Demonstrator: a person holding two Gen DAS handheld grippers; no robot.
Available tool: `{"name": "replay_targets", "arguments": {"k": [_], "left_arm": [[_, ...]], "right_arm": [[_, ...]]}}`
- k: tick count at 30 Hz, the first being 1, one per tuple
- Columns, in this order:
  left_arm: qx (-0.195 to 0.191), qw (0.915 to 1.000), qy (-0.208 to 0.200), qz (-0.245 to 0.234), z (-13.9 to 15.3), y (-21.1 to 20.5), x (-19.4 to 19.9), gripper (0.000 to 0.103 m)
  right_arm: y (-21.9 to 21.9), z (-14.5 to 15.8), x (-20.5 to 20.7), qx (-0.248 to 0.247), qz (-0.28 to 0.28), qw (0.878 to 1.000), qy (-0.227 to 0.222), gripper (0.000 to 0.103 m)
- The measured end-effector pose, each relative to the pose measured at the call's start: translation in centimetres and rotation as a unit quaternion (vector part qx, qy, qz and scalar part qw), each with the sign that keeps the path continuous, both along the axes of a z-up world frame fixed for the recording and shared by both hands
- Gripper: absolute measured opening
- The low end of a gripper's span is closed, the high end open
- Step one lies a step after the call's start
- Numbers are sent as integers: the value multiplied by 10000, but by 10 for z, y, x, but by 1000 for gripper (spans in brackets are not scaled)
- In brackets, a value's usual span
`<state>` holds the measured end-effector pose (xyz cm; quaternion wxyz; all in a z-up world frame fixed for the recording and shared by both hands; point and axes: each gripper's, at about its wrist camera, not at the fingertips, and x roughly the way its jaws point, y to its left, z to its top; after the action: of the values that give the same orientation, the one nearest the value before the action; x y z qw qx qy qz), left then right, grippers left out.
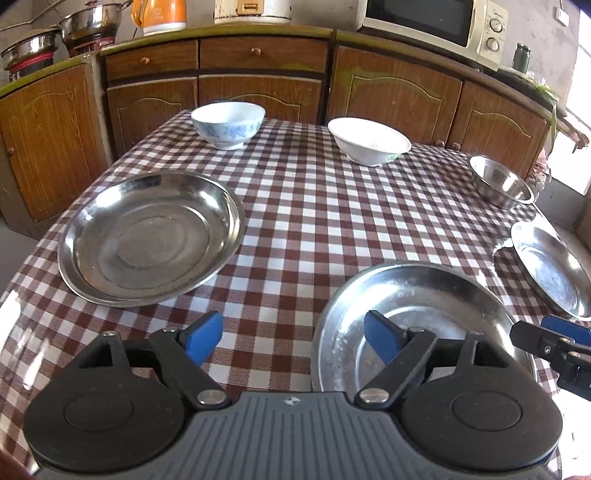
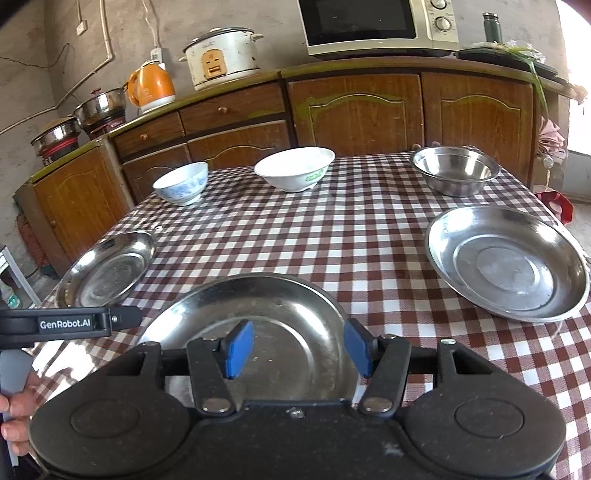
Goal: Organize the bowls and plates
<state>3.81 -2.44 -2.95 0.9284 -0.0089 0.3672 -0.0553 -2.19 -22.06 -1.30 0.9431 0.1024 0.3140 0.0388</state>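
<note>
Three steel plates lie on the checked tablecloth: a left plate, a near middle plate and a right plate. At the back stand a blue-patterned bowl, a white bowl and a steel bowl. My left gripper is open and empty, over the near middle plate's left rim. My right gripper is open and empty above the same plate; it also shows at the left wrist view's right edge.
The table is covered by a brown and white checked cloth. Wooden cabinets stand behind it, with a microwave, a rice cooker, an orange kettle and steel pots on the counter.
</note>
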Motion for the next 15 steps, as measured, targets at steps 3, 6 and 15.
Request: {"name": "replay_targets", "arguments": {"k": [3,6,15], "left_arm": [[-4,10000,-12,14,4,3,-1,87],[-18,10000,-57,18,6,7,-3,87],[-38,9999,-64,136,10,15,-4,95]], "right_arm": [[4,2,0,-16,55,10000,-18,67],[8,4,1,-22,111,9999,-23,67],[18,9,5,-45,251,9997,-8,67]]}}
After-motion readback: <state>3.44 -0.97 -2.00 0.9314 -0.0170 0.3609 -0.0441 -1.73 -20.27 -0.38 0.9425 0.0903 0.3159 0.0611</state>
